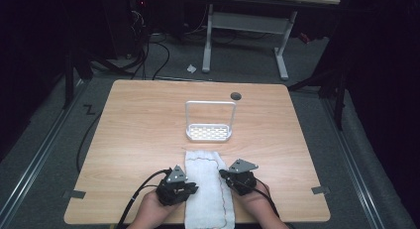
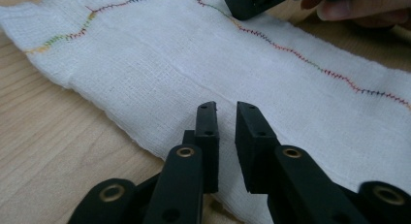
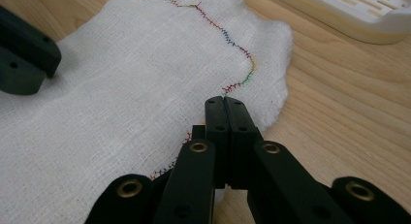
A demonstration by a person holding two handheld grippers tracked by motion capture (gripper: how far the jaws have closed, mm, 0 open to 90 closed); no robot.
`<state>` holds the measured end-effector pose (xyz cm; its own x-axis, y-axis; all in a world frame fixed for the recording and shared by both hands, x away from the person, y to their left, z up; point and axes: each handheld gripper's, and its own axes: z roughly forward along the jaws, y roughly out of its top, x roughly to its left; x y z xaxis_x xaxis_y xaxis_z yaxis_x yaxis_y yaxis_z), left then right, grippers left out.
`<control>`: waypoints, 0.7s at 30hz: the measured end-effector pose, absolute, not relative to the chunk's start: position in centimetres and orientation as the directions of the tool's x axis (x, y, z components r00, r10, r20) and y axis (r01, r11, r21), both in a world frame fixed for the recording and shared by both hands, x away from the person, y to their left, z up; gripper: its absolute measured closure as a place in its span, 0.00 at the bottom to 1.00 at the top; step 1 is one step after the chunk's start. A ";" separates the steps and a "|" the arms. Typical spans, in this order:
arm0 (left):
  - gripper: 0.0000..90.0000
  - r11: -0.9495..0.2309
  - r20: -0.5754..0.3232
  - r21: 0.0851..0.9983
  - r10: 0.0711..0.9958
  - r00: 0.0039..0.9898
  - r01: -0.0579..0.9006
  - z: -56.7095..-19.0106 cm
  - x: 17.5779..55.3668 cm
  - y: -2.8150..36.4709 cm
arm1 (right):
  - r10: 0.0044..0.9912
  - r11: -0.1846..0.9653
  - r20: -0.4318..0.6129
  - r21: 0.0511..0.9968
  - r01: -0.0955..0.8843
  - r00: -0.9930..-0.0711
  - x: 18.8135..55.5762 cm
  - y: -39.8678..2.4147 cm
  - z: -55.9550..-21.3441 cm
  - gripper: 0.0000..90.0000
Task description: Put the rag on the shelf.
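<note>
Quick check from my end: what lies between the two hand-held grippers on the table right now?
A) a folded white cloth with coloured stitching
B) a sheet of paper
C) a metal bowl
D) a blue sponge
A: a white cloth with a coloured zigzag seam lies flat between the left hand-held gripper and the right hand-held gripper.

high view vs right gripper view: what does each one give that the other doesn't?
High view alone: the whole wooden table, the white rack's upright handle frame, floor cables, and both hands with the left gripper whole.

Right gripper view alone: the right gripper with jaws shut at the towel's stitched edge, and the multicoloured zigzag stitching in detail.

Shared: the white towel lying flat on the table, the rack's slotted base beyond it, and the left gripper at the towel's opposite side.
</note>
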<state>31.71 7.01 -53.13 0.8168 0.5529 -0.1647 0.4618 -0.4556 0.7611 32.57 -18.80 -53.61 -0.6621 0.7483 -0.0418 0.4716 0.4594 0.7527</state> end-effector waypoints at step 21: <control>0.53 -0.225 -0.237 0.775 0.763 0.601 0.591 -54.1 38.9 7.6 | 0.803 0.345 0.021 0.798 0.494 -0.595 34.2 -20.1 -52.8 0.75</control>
<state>38.91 7.61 -54.11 0.6014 0.7629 -0.2372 0.5909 -0.2249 0.7748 34.20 -20.14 -52.76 -0.5951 0.8034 0.0207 0.4941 0.3455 0.7978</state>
